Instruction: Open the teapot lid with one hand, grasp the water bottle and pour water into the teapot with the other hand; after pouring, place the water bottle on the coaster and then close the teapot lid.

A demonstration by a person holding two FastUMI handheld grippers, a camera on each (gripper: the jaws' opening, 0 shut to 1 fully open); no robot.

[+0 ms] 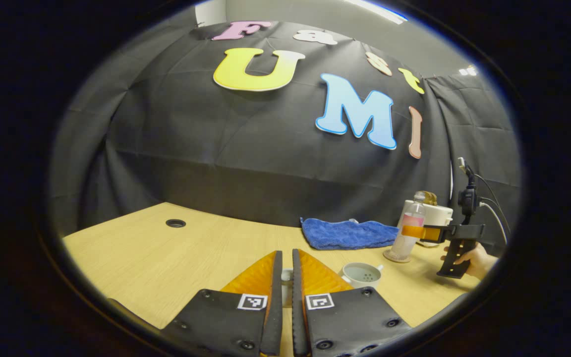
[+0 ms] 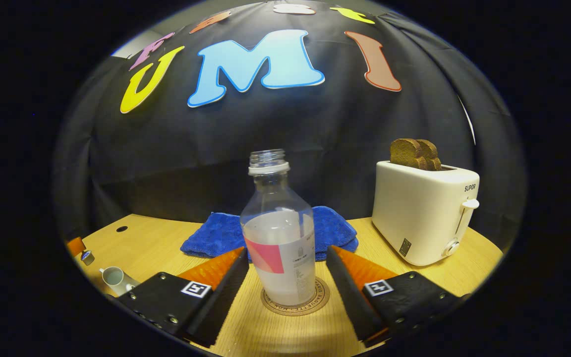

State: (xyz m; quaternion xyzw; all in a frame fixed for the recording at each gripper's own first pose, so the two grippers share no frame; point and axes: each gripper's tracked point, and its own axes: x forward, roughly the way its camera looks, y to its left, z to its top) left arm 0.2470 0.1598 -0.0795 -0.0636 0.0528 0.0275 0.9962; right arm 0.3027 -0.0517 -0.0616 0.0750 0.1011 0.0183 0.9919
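Right gripper [image 2: 285, 258] sitting spread wide, flanking clear plastic water bottle [image 2: 279, 238] standing uncapped on round cork coaster [image 2: 295, 303]. Left gripper [image 1: 286, 270] pinching small white lid [image 1: 286, 280]; open teapot [image 1: 361, 273] resting on wood table [image 1: 176, 258].

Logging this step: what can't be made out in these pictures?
- Left gripper view: the fingers of the left claw hide most of a white thing between them; lid or not, unclear.
- Same view: the teapot is too small to show any water.
- Right gripper view: water bottle hides the coaster's middle.
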